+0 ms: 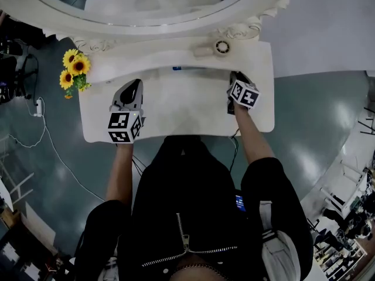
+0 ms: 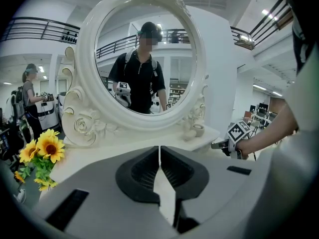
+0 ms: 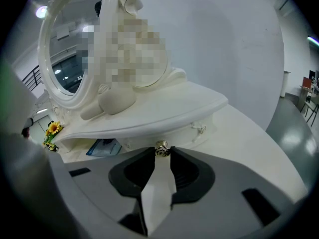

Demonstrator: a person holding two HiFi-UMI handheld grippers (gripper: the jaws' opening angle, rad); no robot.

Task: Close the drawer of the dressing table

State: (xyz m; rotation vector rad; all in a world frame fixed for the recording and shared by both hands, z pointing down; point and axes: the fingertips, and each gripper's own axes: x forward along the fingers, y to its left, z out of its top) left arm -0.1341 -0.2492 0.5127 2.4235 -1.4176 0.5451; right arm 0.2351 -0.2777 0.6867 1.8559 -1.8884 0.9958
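The white dressing table [image 1: 176, 119] lies below me, its oval mirror [image 1: 70, 10] at the far edge. Under the upper shelf [image 3: 149, 108] a drawer stands pulled out, with a blue packet [image 3: 103, 147] inside. The drawer's small metal knob [image 3: 161, 149] sits between the tips of my right gripper [image 3: 161, 153], whose pads press on it. In the head view the right gripper [image 1: 233, 79] reaches in under the shelf at the right. My left gripper [image 2: 159, 156] is shut with nothing in it and hovers over the tabletop left of centre [image 1: 136, 86].
A bunch of sunflowers [image 1: 74, 70] stands at the table's left end. A small round jar [image 1: 222, 47] and a pale tube beside it rest on the upper shelf. Cables [image 1: 41, 127] trail over the floor to the left. A person [image 2: 30, 98] stands far off at the left.
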